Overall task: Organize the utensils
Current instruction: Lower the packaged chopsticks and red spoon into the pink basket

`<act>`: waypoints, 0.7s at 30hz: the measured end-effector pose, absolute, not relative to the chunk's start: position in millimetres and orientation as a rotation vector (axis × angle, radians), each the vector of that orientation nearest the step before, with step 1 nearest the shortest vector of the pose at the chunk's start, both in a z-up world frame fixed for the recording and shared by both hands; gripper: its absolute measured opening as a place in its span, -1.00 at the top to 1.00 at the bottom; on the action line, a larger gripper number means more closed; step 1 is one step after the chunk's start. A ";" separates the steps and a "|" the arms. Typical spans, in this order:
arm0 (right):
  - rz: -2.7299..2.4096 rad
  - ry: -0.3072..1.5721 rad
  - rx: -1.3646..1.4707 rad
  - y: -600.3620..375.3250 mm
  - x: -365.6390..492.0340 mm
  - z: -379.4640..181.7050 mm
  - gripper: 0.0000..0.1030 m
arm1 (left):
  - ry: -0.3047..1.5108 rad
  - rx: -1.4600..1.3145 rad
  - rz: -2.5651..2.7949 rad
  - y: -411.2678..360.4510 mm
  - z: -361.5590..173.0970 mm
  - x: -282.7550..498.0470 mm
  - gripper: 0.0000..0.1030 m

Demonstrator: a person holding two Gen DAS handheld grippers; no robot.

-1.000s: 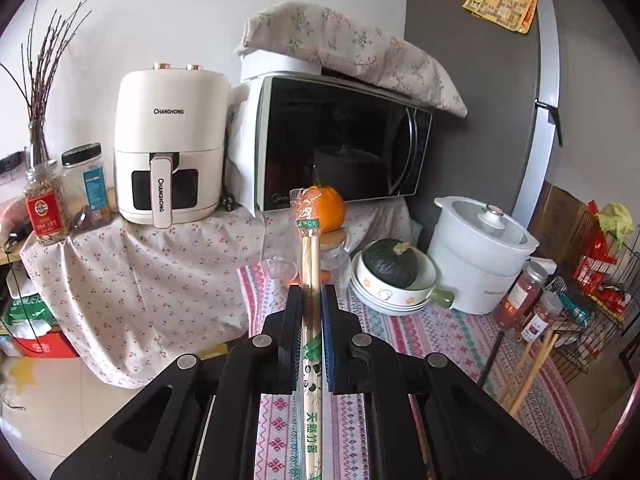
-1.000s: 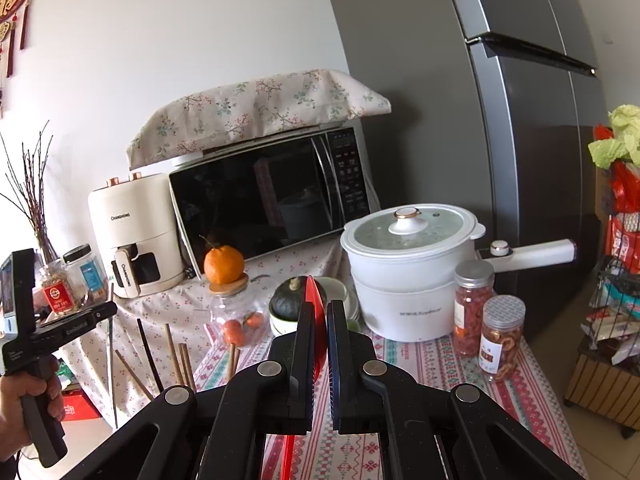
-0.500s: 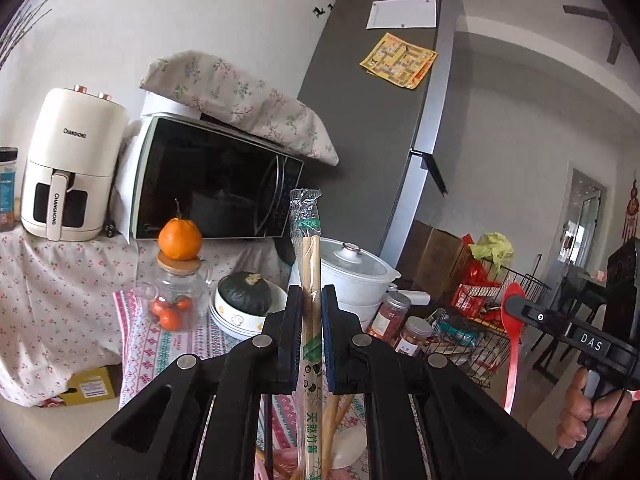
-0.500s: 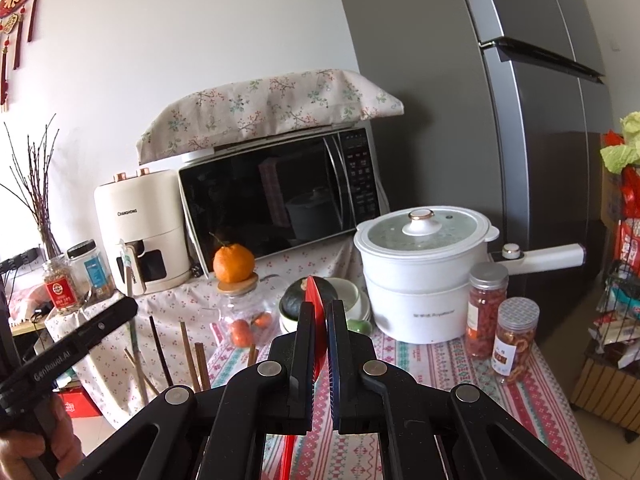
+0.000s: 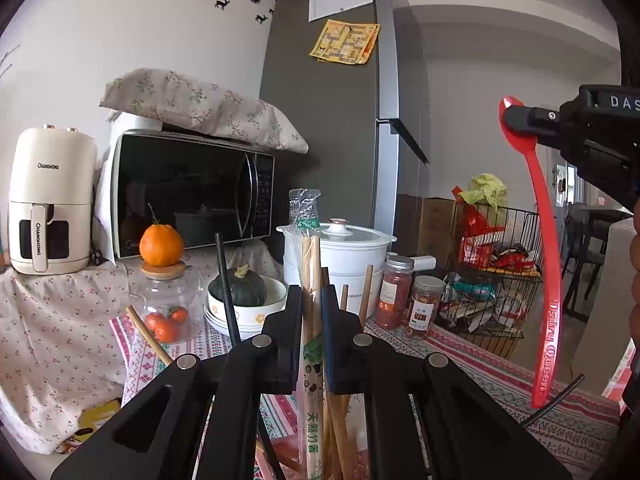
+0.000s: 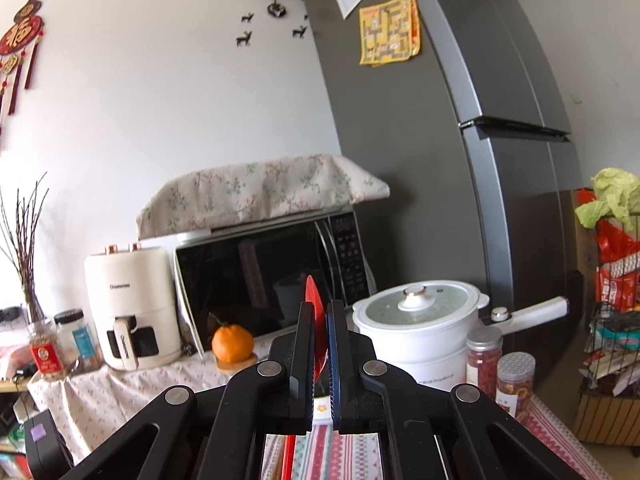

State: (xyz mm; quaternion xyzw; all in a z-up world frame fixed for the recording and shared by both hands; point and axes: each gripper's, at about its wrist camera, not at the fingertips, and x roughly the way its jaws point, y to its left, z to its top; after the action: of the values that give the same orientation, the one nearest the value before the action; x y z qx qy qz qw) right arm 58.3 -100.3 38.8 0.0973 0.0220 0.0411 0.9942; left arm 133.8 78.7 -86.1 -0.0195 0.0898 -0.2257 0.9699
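My left gripper point(image 5: 311, 294) is shut on a pair of bamboo chopsticks in a clear wrapper point(image 5: 310, 272), held upright with the wrapper's end sticking up above the fingers. Several loose wooden chopsticks point(image 5: 365, 294) and a black one point(image 5: 227, 284) stand up just behind and below the left fingers; what holds them is hidden. My right gripper point(image 6: 318, 308) is shut on the bowl of a red plastic spoon point(image 6: 311, 300). In the left wrist view that gripper point(image 5: 520, 118) sits at the upper right, and the red spoon point(image 5: 546, 272) hangs down with its handle above the patterned tablecloth point(image 5: 500, 364).
Behind stand a white cooker pot point(image 5: 338, 264), stacked bowls with a green squash point(image 5: 240, 290), a glass jar topped by an orange point(image 5: 162, 276), two snack jars point(image 5: 424, 308), a microwave point(image 5: 188, 196), an air fryer point(image 5: 50, 200), a grey fridge point(image 5: 332, 120) and a wire basket point(image 5: 496, 264).
The left wrist view has swung right and dipped, so the fridge, the basket and the right gripper with the hanging spoon came close. The right view has tilted upward. Both grips are unchanged.
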 end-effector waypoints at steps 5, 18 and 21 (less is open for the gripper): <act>0.016 -0.048 0.170 -64.2 50.9 25.7 0.92 | 0.196 -0.077 -0.500 98.7 -79.8 123.7 0.71; -0.030 -0.081 0.089 -11.3 65.1 3.5 0.92 | 0.324 -0.168 -0.430 163.8 -79.7 102.8 0.21; -0.037 -0.061 0.107 -9.5 73.1 -4.8 0.92 | 0.389 -0.178 -0.353 176.9 -88.0 107.8 0.21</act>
State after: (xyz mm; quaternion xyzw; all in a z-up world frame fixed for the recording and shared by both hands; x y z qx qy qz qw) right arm 73.1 -9.5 -4.8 0.0534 -0.0304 -0.0183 0.9979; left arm 107.8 176.9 -88.0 -0.0877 0.1919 -0.1745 0.9618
